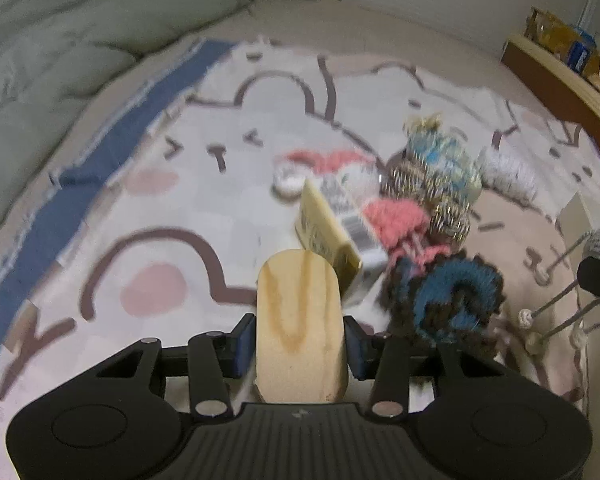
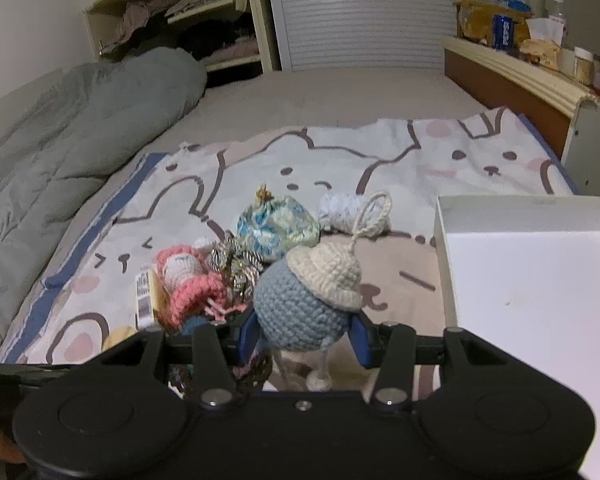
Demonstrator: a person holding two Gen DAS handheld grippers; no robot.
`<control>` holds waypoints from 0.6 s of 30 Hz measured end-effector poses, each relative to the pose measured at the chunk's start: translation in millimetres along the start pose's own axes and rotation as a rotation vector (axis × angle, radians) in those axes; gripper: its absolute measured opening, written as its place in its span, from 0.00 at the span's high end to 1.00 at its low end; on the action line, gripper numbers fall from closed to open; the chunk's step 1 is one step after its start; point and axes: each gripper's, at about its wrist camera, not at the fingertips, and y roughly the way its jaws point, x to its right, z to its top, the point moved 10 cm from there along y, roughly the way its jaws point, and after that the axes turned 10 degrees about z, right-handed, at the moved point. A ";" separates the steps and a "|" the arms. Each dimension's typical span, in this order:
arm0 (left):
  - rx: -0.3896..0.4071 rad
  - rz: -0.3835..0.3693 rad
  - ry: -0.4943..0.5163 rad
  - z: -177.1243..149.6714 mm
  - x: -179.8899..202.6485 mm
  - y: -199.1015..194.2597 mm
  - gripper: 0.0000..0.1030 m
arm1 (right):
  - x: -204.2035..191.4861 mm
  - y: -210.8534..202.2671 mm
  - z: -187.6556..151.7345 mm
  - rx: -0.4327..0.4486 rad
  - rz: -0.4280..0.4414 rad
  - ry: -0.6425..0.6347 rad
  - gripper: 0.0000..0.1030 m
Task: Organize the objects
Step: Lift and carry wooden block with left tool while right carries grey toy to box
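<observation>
One white box [image 2: 532, 280], one wooden block [image 1: 300, 328]

The whole left wrist view is motion-blurred, so print on the yellow card packet [image 1: 327, 227] is unreadable. The rounded pale wooden block [image 1: 300, 328] hides its lower end behind the gripper body. In the right wrist view, the open white cardboard box [image 2: 536, 280] is cut off at the right edge.

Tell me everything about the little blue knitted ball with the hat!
The crocheted toy is a round, light blue yarn ball wearing a cream brimmed hat, with a cream loop sticking up from the top and thin strings ending in small knobs dangling below. The right gripper squeezes it from both sides, holding it upright above the bunny-print blanket.
</observation>
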 end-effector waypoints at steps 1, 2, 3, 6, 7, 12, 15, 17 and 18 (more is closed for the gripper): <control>0.016 -0.005 -0.002 3.3 -0.4 -5.1 0.55 | 0.1 -3.1 2.9 0.008 0.001 0.001 0.54; 0.030 -0.011 -0.005 6.6 -0.4 -10.6 0.55 | 0.4 -5.9 5.4 0.015 0.002 0.003 0.54; 0.046 -0.017 -0.008 10.5 0.0 -16.3 0.55 | 0.9 -8.8 7.8 0.022 0.002 0.005 0.54; 0.095 -0.038 -0.018 21.5 -0.1 -33.6 0.55 | 3.4 -19.9 16.7 0.049 0.003 0.012 0.54; 0.112 -0.046 -0.024 25.6 0.4 -39.5 0.55 | 4.5 -24.0 19.9 0.060 0.003 0.015 0.54; 0.185 -0.109 -0.028 45.8 10.5 -69.3 0.55 | 12.6 -43.7 33.9 0.104 -0.003 0.030 0.54; 0.225 -0.130 -0.002 54.6 21.6 -84.1 0.55 | 22.7 -55.2 42.8 0.125 -0.024 0.042 0.54; 0.258 -0.130 0.019 61.4 29.5 -94.3 0.55 | 31.9 -62.4 48.5 0.141 -0.041 0.050 0.53; 0.271 -0.133 0.029 65.6 34.4 -99.2 0.55 | 36.5 -66.0 50.8 0.149 -0.050 0.054 0.53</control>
